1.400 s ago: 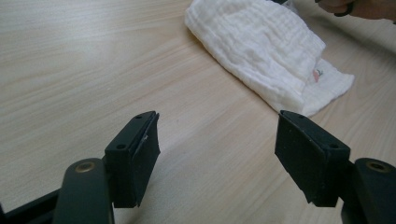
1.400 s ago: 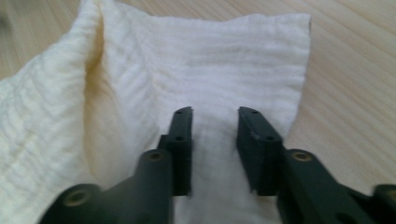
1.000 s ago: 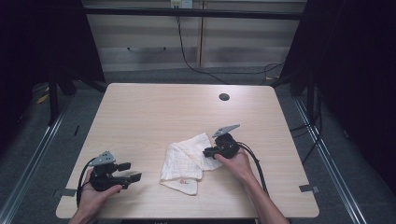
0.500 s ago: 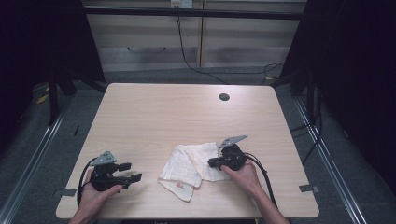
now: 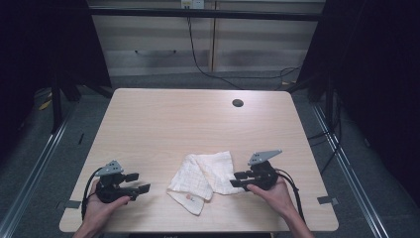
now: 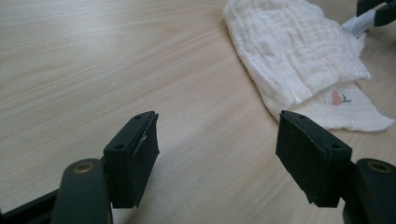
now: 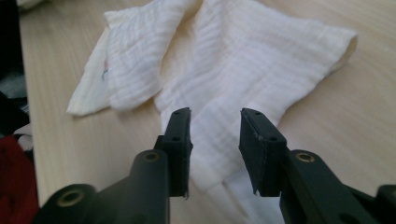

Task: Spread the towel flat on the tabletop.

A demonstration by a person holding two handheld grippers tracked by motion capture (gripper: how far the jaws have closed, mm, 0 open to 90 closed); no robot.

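The cloth (image 5: 203, 179) lay crumpled near the front edge of the counter (image 5: 198, 119), a little right of its middle, one flap folded over another and a small red mark showing on the lower layer. It looked like thin white gauze: light, limp, sure to sag and drag if lifted by one point, and apt to bunch rather than slide. A corner or a free hem seemed the best place to pinch it, since the layers in the middle would come up together.

The right tongs (image 5: 239, 179) sat just at the cloth's right side, jaws a little apart with a fold of cloth lying beneath and between them, not yet clamped. The left tongs (image 5: 137, 182) rested near the front left corner, well apart from the cloth, jaws wide apart over bare wood.

Behind the cloth the counter ran bare to the back edge, save a dark round hole (image 5: 237, 103) near the back right. To my eye there was ample room there to spread the cloth flat; the front edge was close, so pulling toward it risked a corner hanging over.
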